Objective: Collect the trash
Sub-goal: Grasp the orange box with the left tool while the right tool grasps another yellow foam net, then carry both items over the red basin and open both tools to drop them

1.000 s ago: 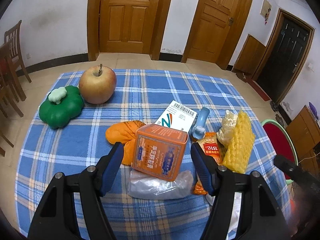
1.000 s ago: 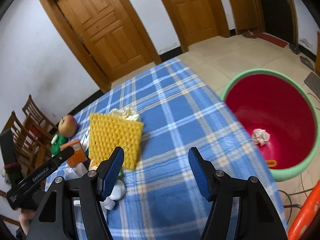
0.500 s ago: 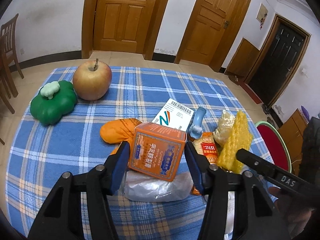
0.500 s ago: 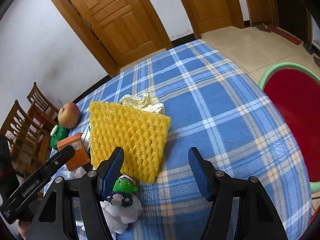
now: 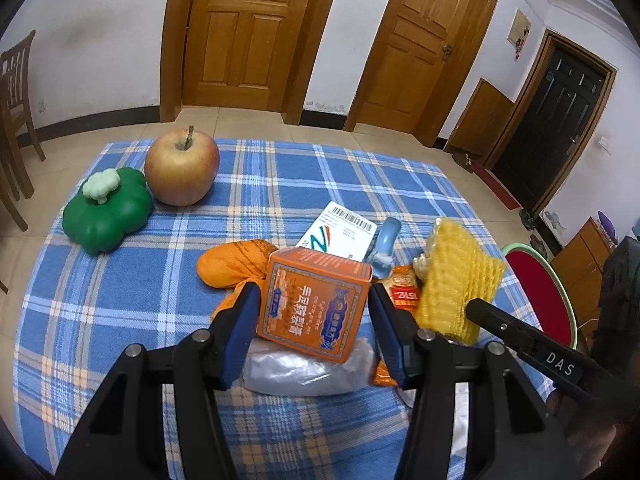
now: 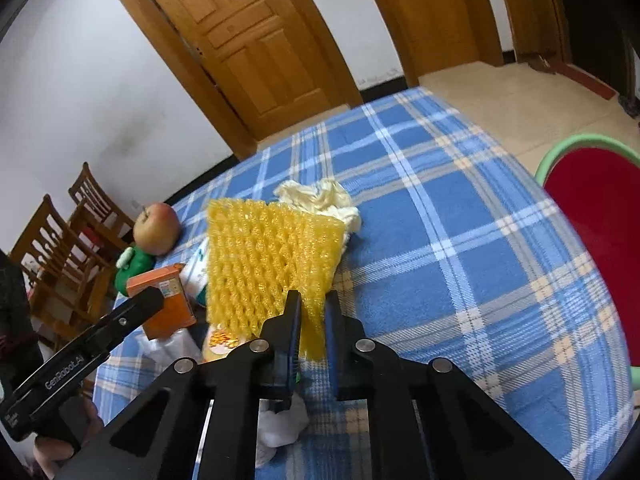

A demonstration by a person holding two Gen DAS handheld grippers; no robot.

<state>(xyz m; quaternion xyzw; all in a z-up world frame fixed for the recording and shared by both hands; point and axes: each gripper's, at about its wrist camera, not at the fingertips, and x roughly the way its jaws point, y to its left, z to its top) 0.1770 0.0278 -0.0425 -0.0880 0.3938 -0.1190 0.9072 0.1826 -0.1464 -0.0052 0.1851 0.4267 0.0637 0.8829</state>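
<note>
Both grabs are in hand. The right hand-held gripper has just closed onto the yellow foam net on the table. The left hand-held gripper pinches the orange box among the litter. Next, lift both and carry them to the red bin beside the table.

Left gripper: angled downward, jaws part-way apart. The two blue pads stand on either side of an orange box; whether they press on it cannot be told. Jaw spacing has narrowed within the last second.

Right gripper: angled downward, jaws closed tight on the near lower corner of a yellow foam net, having just closed. Its black body reaches in from the lower right of the left wrist view.
</note>
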